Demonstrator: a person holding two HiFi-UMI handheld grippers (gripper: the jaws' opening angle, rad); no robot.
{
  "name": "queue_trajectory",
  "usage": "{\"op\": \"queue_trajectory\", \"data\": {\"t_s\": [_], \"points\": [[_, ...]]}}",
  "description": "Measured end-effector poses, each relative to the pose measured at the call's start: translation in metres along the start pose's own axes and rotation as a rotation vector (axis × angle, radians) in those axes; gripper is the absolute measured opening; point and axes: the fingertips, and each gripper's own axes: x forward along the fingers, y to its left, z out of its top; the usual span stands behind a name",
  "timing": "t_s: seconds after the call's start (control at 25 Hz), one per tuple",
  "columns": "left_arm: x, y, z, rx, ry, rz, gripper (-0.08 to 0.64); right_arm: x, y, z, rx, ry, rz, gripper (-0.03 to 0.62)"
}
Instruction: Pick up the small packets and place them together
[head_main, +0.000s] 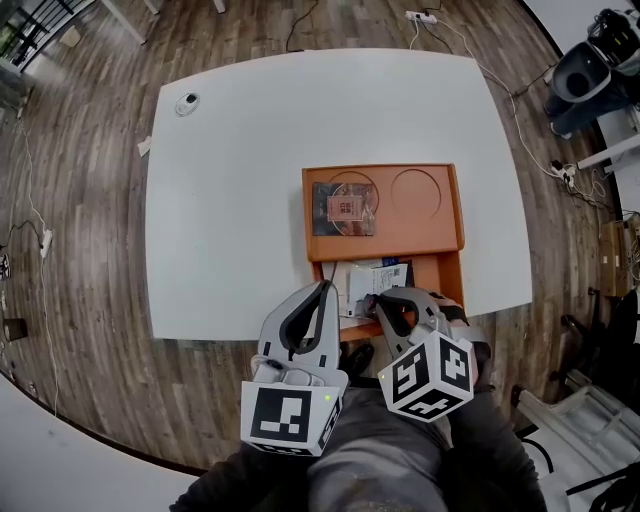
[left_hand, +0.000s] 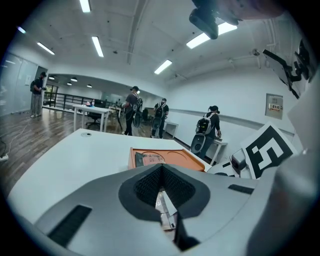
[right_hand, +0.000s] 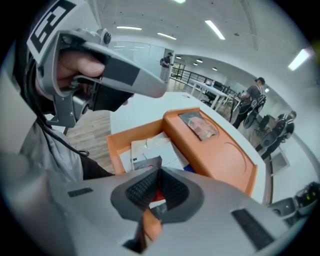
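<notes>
Overhead, head view: white table (head_main: 230, 200) with an orange tray (head_main: 452, 215) at its near edge. The tray's raised far shelf has two round recesses, and a dark packet (head_main: 345, 208) lies on the left one. The lower near compartment holds a loose pile of white packets (head_main: 382, 275). Left gripper (head_main: 325, 290) sits at the compartment's left edge with its tips meeting. Right gripper (head_main: 375, 303) points steeply down into the pile.

Left gripper view: left gripper (left_hand: 161, 166) is clenched, pads together at the tip, nothing between them. White packets (left_hand: 167, 210) show through the gap behind the pads, lying below the jaws. Tray (left_hand: 186, 159) is ahead, with the dark packet (left_hand: 147, 159) on its shelf. Several people (left_hand: 132, 107) stand far back in the room.

Right gripper view: right gripper (right_hand: 159, 171) is clamped, its tips pinching the edge of a small packet (right_hand: 148, 162), grey with a red patch. This packet rests on the white packets (right_hand: 157, 145) in the near compartment. Dark packet (right_hand: 200, 125) lies flat on the tray (right_hand: 220, 155) shelf beyond. Left gripper (right_hand: 117, 75) hangs at upper left, a hand (right_hand: 75, 62) around its grip.
</notes>
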Motion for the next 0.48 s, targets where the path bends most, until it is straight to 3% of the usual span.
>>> {"op": "queue_trajectory", "data": {"t_s": [0.28, 0.48], "points": [[-0.039, -0.026, 0.026, 0.045, -0.078, -0.015, -0.003, -0.06, 0.0, 0.029, -0.022, -0.108, -0.102, 0.018], [-0.056, -0.045, 0.035, 0.076, -0.12, -0.037, -0.003, -0.081, 0.005, 0.029, -0.033, -0.126, -0.146, 0.018]]}}
